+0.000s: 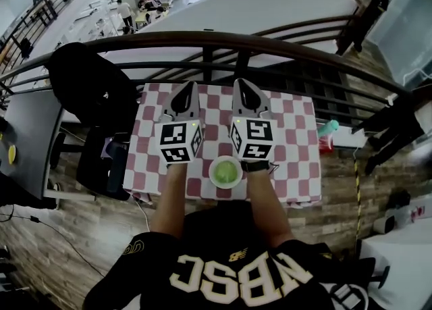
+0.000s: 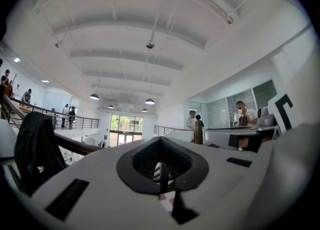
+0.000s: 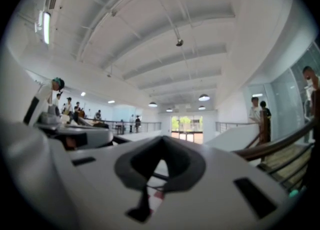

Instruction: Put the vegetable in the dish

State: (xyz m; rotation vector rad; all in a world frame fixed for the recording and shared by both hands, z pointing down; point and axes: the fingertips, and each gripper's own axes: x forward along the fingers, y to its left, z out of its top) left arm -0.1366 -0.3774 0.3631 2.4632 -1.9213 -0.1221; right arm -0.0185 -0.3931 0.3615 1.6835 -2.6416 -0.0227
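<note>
Trouble here starts with the left tool [image 1: 192,86] and the right tool [image 1: 238,83]. Each has its jaws pressed together to a point with nothing between them. Both are raised side by side above the red-and-white checked worktop [image 1: 297,133], aimed out toward the dark curved metal railing [image 1: 223,38], so their own cameras see ceiling and hall rather than the cloth. Behind them, between the person's forearms and at the near edge of the worktop, sits the small round pale-rimmed dish [image 1: 211,167]. The green vegetable [image 1: 226,173] appears to lie inside it, though it is too small to tell its kind, or to be sure the green is not the dish's own lining. The likeliest mishap, as I judge it, is a knock: the dish is just beside the right wrist and close to the edge, so lowering or drawing back either arm carelessly could tip it or push it off toward the person, spilling what it holds. The closed jaws are a second risk: they must part before any new grasp, or they will only shove a thing across the cloth. Aim is a third, since a reach down from this pose would begin with neither tool's camera on the dish.
</note>
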